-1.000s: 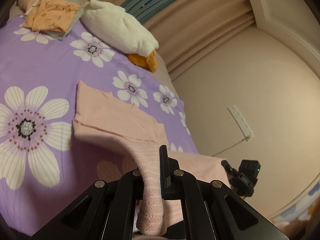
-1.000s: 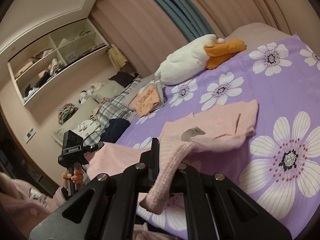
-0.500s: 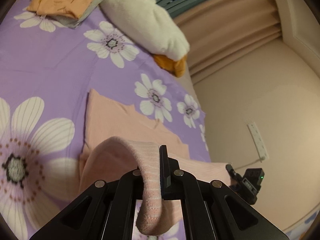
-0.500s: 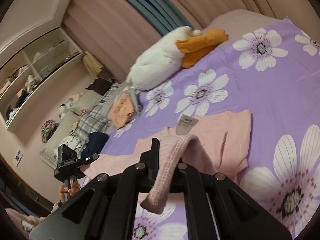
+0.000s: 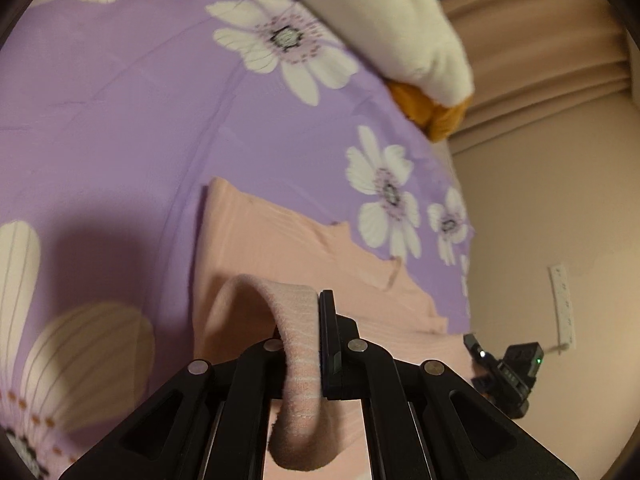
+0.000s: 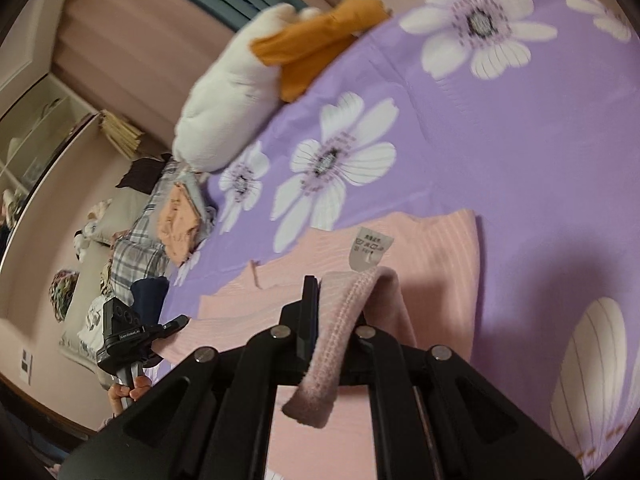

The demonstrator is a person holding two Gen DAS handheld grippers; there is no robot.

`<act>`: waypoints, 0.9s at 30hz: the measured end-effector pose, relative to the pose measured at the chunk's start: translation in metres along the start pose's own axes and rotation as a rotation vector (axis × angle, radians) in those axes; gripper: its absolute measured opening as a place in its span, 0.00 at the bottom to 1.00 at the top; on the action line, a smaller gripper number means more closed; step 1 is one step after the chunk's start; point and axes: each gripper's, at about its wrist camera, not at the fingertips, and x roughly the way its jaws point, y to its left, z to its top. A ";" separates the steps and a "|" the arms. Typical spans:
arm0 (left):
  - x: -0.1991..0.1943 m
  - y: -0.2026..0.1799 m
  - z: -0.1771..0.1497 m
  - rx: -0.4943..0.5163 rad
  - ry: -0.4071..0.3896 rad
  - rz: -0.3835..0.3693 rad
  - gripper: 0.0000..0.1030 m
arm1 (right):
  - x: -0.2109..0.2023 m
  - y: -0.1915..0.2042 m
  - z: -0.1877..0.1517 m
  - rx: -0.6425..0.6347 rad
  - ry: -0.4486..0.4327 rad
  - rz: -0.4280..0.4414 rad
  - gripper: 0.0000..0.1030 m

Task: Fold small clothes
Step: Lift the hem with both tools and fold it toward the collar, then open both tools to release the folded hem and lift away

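Observation:
A pale pink ribbed garment (image 5: 288,252) lies on the purple flowered bedspread (image 5: 120,120). My left gripper (image 5: 310,320) is shut on one ribbed edge of it and holds that edge lifted and curled over the flat part. In the right wrist view the same pink garment (image 6: 432,248) shows a white care label (image 6: 370,248). My right gripper (image 6: 332,300) is shut on another ribbed edge, folded over the flat part. Each gripper also shows in the other's view: the right gripper (image 5: 504,372), the left gripper (image 6: 128,340).
A white plush duck with an orange bill (image 6: 256,80) lies at the head of the bed. Folded orange and grey clothes (image 6: 180,220) sit at the far bed edge. Beyond are piled clothes and shelves (image 6: 36,148). A wall with a socket strip (image 5: 564,304) borders the bed.
Both grippers have carried the pinched garment edges forward over the flat part, folding it over itself. The cameras have come lower and closer to the bed. Both grips have stayed shut.

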 end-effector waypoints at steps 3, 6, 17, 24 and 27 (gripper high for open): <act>0.013 0.005 0.006 -0.020 0.029 0.028 0.00 | 0.013 -0.011 0.003 0.039 0.037 -0.002 0.07; 0.022 0.011 0.011 -0.070 0.062 0.020 0.00 | 0.020 -0.023 0.007 0.090 0.066 0.003 0.08; 0.030 0.039 0.029 -0.284 0.101 -0.079 0.00 | 0.023 -0.055 0.029 0.294 0.048 0.092 0.46; 0.036 0.052 0.034 -0.425 0.126 -0.122 0.09 | 0.030 -0.058 0.039 0.299 0.039 0.043 0.47; 0.024 0.054 0.038 -0.442 0.094 -0.126 0.44 | 0.032 -0.059 0.043 0.296 0.036 0.031 0.47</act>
